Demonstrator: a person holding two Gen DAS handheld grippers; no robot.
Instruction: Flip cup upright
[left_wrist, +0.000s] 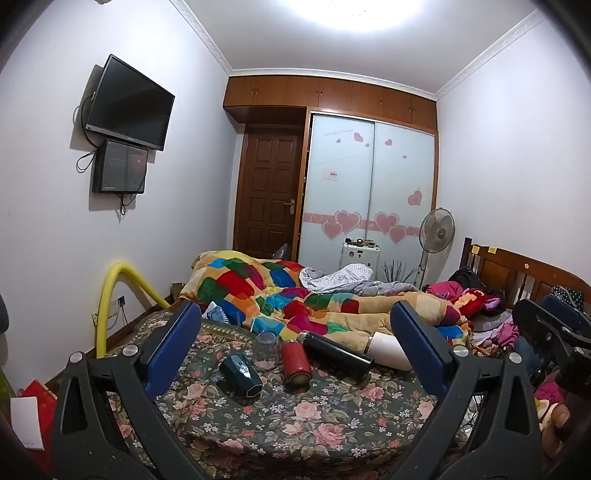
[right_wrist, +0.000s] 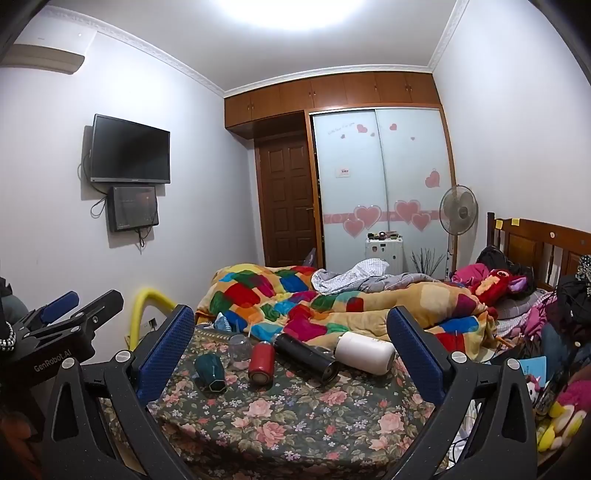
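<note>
A dark green cup (left_wrist: 241, 375) (right_wrist: 210, 371) was seen lying on its side on the flowered bed (left_wrist: 314, 417), left of centre, beside a red can (left_wrist: 295, 362). Both grippers' (left_wrist: 295, 354) (right_wrist: 291, 350) fingers were spread wide, nothing held or touched.

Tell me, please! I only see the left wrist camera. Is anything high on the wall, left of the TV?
Observer: Yes. An air conditioner is mounted near the ceiling there.
Operator: Cool! Does my left hand-held gripper have words on it?
Observer: Yes. The left hand-held gripper says GenRobot.AI on its body.
Operator: One finger hides part of the white bottle. What is the rest like?
Observer: The right wrist view shows the whole white bottle. It is lying on its side with a rounded, closed right end.
</note>
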